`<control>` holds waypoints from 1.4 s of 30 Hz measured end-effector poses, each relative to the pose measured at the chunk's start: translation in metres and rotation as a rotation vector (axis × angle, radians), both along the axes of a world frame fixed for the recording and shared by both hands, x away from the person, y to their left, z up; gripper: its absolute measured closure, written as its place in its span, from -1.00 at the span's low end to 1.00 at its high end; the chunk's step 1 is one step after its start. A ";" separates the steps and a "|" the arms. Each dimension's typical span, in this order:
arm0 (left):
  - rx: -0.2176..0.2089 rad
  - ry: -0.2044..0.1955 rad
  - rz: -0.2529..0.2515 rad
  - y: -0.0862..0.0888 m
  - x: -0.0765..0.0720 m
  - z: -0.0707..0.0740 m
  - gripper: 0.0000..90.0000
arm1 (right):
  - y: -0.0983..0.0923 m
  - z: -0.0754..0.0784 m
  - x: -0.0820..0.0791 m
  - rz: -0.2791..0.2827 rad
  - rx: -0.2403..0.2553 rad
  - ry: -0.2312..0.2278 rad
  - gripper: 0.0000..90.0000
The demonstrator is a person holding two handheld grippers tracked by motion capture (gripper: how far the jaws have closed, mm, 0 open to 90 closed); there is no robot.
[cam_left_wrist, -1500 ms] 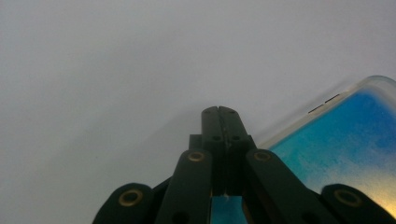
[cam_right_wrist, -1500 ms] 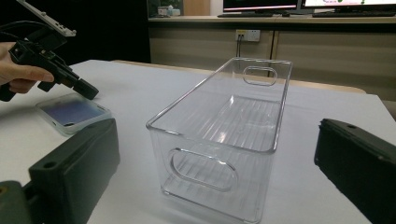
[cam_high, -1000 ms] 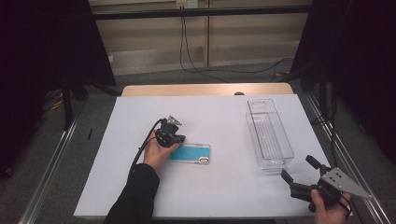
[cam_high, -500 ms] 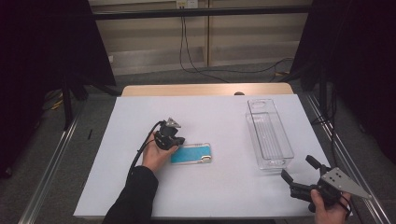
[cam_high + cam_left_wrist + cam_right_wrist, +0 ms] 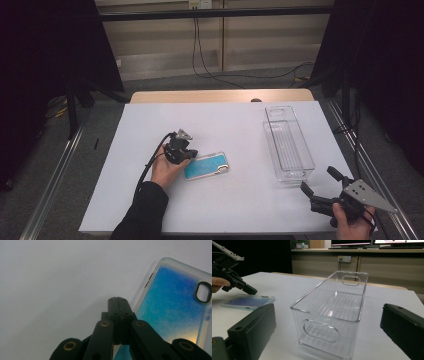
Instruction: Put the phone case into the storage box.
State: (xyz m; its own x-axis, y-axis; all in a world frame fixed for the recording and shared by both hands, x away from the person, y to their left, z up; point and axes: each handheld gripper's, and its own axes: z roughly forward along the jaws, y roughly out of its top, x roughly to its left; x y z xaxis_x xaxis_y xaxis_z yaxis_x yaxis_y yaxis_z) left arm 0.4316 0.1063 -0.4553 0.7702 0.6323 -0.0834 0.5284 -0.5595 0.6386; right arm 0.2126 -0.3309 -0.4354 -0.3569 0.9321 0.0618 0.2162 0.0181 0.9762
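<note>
Phone case (image 5: 207, 166) has slid slightly toward clear bin (image 5: 288, 146); left hand-held gripper (image 5: 186, 155), jaws closed empty, nudges its edge; right hand-held gripper (image 5: 318, 187) gapes idle.

In the left gripper view, the phone case (image 5: 172, 312) is cut off by the right and bottom edges, and its lower part is hidden behind the left gripper (image 5: 118, 300). In the right gripper view, the right gripper (image 5: 327, 327) is blurred and cropped at the bottom and side edges.
</note>
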 end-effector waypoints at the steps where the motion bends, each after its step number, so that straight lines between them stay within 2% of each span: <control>1: -0.002 0.001 0.002 0.000 -0.001 0.000 1.00 | 0.000 0.000 0.000 0.000 0.000 0.001 -1.00; 13: -0.005 0.014 0.000 0.000 -0.005 0.001 1.00 | 0.000 0.000 0.000 0.000 -0.001 0.000 -1.00; 17: 0.010 0.009 0.001 -0.001 -0.007 0.002 1.00 | 0.000 0.000 0.000 -0.001 -0.001 0.000 -1.00; 25: 0.010 0.009 -0.007 0.001 -0.013 0.002 1.00 | 0.000 0.000 0.000 -0.003 -0.001 -0.001 -1.00; 30: 0.004 0.023 -0.007 0.002 -0.015 0.003 1.00 | 0.000 0.000 0.000 0.001 -0.004 -0.003 -1.00; 39: 0.011 0.020 -0.004 0.004 -0.023 0.003 1.00 | 0.000 0.000 -0.001 -0.008 -0.005 -0.001 -1.00; 42: 0.028 0.009 -0.009 0.002 -0.025 0.004 1.00 | 0.000 0.000 -0.001 -0.007 -0.006 -0.001 -1.00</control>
State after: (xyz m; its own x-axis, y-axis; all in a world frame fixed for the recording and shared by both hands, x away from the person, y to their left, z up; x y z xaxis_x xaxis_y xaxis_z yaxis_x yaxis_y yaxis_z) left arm 0.4067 0.1088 -0.4510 0.7752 0.6275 -0.0729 0.5289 -0.5815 0.6182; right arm 0.2120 -0.3308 -0.4353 -0.3502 0.9350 0.0560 0.2154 0.0222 0.9763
